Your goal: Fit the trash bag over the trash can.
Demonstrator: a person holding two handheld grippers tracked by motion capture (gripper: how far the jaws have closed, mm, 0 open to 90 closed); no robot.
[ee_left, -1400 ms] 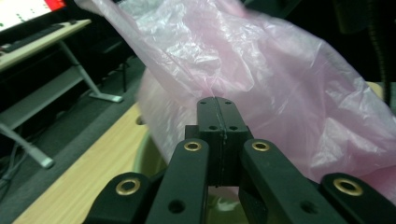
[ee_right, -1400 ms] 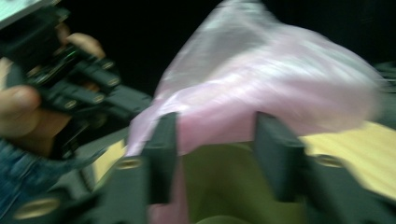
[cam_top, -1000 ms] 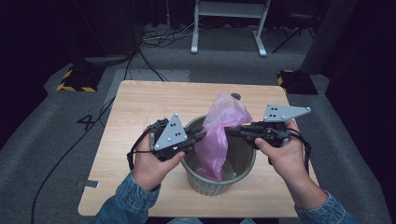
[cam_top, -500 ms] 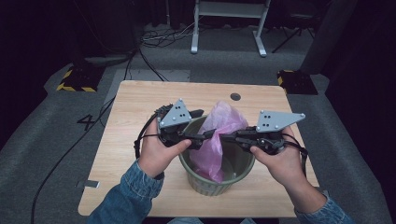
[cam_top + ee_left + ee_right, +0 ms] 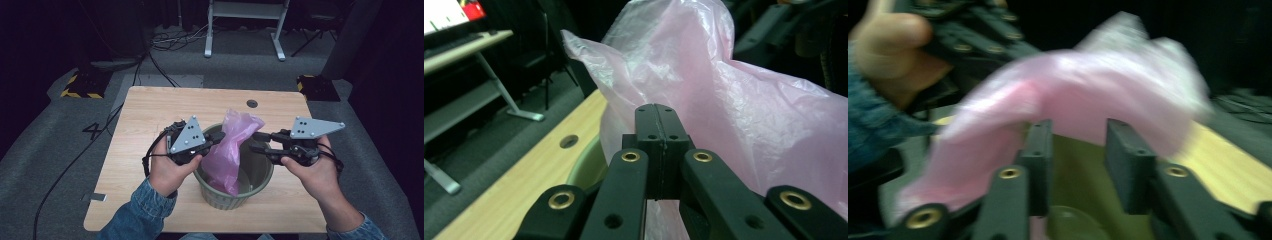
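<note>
A pink plastic bag (image 5: 227,150) stands up out of a green bin (image 5: 260,175) on the wooden table (image 5: 150,115). My left gripper (image 5: 220,137) reaches in from the left, and its jaws have just been closing onto the bag's left side. In the left gripper view the pads of the left gripper (image 5: 656,112) meet flat, with the bag (image 5: 734,110) right against them. My right gripper (image 5: 256,141) sits just right of the bag. Its jaws have just been opening. In the right gripper view the right gripper (image 5: 1078,130) stands apart, and the blurred bag (image 5: 1073,95) lies beyond the tips.
The bin stands near the table's front edge. A round cable hole (image 5: 252,103) sits at the table's back. On the floor behind are cables, a white desk frame (image 5: 245,30) and a yellow-black striped base (image 5: 80,85).
The left gripper rose from the bin's rim to the bag and shut there. The right gripper let go of the bag and drew back to the right. The bag's top sank a little.
</note>
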